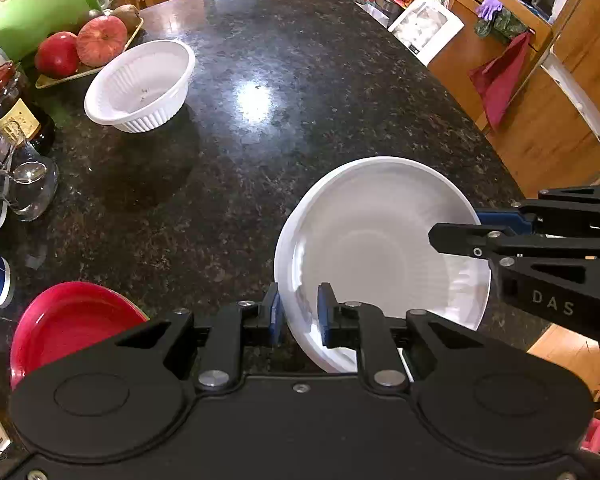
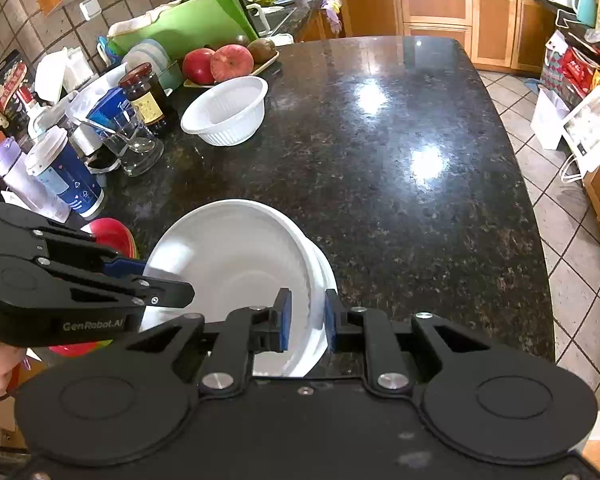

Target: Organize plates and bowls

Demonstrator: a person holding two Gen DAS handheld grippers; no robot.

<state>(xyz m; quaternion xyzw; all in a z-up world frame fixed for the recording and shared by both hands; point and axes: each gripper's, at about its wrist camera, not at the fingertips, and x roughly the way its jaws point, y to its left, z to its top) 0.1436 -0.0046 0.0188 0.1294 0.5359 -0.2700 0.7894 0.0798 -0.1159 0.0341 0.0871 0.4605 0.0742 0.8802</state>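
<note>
A white bowl [image 1: 380, 248] [image 2: 228, 264], nested on at least one more like it, sits near the front edge of the dark granite counter [image 1: 280, 60]. My left gripper [image 1: 299, 308] [image 2: 152, 276] straddles its left rim and my right gripper [image 2: 306, 316] [image 1: 476, 226] straddles its right rim. On each, a slim gap shows between one blue pad and the rim, so both stand slightly open around it. A second white ribbed bowl [image 1: 140, 84] [image 2: 228, 112] stands at the far left. Red plates [image 1: 72, 320] [image 2: 108, 232] lie stacked to the left of the held bowl.
Along the counter's left side stand a tray of apples [image 1: 80, 46], a dark jar [image 1: 12, 108], a glass with a spoon [image 1: 28, 188] and blue cups [image 2: 64, 176]. To the right the counter drops off to a tiled floor [image 2: 572, 240] with bags and cabinets.
</note>
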